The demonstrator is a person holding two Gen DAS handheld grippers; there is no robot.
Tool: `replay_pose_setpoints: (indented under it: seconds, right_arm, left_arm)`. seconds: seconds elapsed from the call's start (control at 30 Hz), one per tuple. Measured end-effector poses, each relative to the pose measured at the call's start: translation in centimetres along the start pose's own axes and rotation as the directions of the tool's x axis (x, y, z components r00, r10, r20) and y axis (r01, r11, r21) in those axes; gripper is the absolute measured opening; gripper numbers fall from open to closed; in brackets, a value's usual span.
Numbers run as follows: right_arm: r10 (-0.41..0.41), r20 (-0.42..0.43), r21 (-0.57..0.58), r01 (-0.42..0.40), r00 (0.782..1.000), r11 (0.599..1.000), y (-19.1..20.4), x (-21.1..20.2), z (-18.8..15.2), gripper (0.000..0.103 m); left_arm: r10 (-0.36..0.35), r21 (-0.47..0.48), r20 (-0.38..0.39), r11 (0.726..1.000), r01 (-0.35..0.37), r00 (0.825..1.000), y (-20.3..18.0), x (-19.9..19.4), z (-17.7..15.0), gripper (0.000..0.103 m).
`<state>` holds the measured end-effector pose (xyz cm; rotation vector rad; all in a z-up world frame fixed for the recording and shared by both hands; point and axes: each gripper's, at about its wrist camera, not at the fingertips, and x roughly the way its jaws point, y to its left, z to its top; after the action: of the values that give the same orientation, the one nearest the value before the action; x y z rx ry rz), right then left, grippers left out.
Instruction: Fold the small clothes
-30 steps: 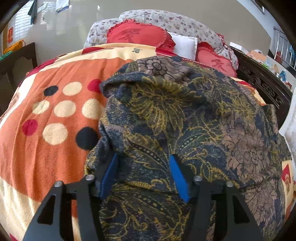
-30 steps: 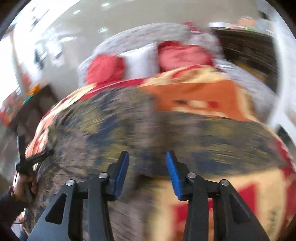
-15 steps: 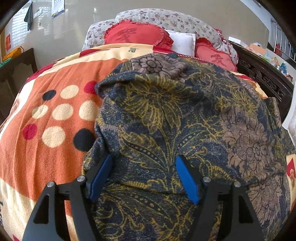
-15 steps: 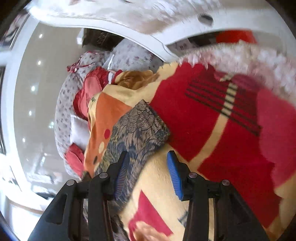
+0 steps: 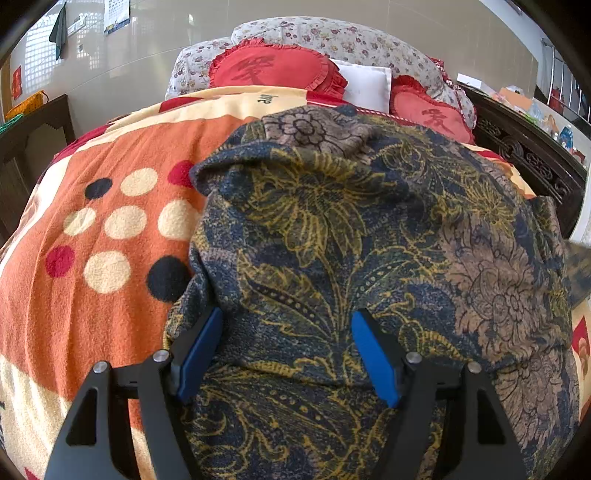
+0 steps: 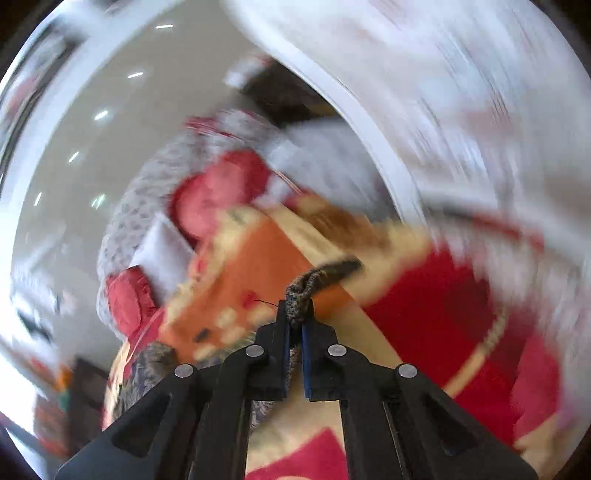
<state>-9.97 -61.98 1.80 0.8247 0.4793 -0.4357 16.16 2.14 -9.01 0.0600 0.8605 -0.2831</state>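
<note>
A dark blue garment with a gold and brown floral print (image 5: 351, 240) lies spread on the bed in the left wrist view. My left gripper (image 5: 288, 332) is open, its blue pads resting over the garment's near part with nothing between them. In the blurred right wrist view, my right gripper (image 6: 294, 314) is shut on a bunched edge of the same garment (image 6: 317, 277), which sticks out beyond the pads above the blanket.
An orange, cream and red blanket with dots (image 5: 110, 240) covers the bed. Red heart pillows (image 5: 273, 68) and a floral bolster (image 5: 332, 33) lie at the head. A dark wooden bed frame (image 5: 528, 162) runs along the right; a dark cabinet (image 5: 33, 129) stands at the left.
My right gripper swung to the garment's right edge and closed on it. My left gripper opened a little wider and stayed over the garment.
</note>
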Motion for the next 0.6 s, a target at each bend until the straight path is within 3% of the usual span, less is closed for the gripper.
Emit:
replay_pose_setpoints:
  seconds: [0.17, 0.3, 0.43, 0.6]
  right_arm:
    - [0.103, 0.140, -0.239, -0.068, 0.985, 0.969, 9.7, -7.3, 4.9, 0.000]
    - [0.229, 0.081, -0.376, -0.183, 0.970, 0.908, 17.5, -8.9, 5.3, 0.000]
    - [0.261, -0.076, -0.510, -0.262, 0.962, 0.819, 24.9, -5.6, 1.1, 0.000]
    - [0.283, -0.278, -0.584, -0.396, 0.918, 0.709, 33.0, 0.9, -9.8, 0.000]
  left_arm:
    - [0.000, -0.002, 0.001, 1.000, 0.000, 1.000, 0.0, 0.1, 0.0, 0.076]
    - [0.002, -0.002, -0.002, 1.000, -0.002, 1.000, 0.0, 0.1, 0.1, 0.076]
    - [0.008, 0.020, -0.008, 1.000, -0.008, 1.000, -0.1, -1.3, 0.6, 0.076]
    - [-0.037, -0.054, 0.093, 0.998, 0.042, 0.995, 2.0, -6.3, 1.9, 0.076]
